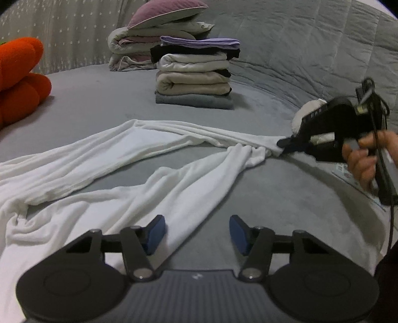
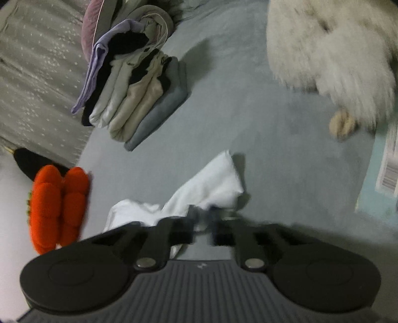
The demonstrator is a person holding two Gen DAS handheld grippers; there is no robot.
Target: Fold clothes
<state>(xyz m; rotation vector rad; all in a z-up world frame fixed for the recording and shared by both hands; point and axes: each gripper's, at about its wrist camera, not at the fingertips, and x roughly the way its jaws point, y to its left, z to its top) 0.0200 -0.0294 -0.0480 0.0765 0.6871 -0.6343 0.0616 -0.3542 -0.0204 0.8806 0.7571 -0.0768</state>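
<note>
A white garment (image 1: 104,174) lies stretched and rumpled across the grey bed, its two long parts running toward the right. My left gripper (image 1: 196,232) hovers open just above its near edge, blue pads apart with nothing between them. My right gripper (image 1: 286,144), held by a hand, is shut on the garment's far right end. In the right wrist view that gripper (image 2: 204,218) pinches the white cloth (image 2: 211,183), which sticks out past the blurred fingers.
A stack of folded clothes (image 1: 196,74) stands at the back centre, with rolled bedding and a purple pillow (image 1: 161,15) behind it. An orange plush toy (image 1: 17,74) sits at the left. A white furry object (image 2: 330,49) lies at the right, with papers (image 2: 388,161).
</note>
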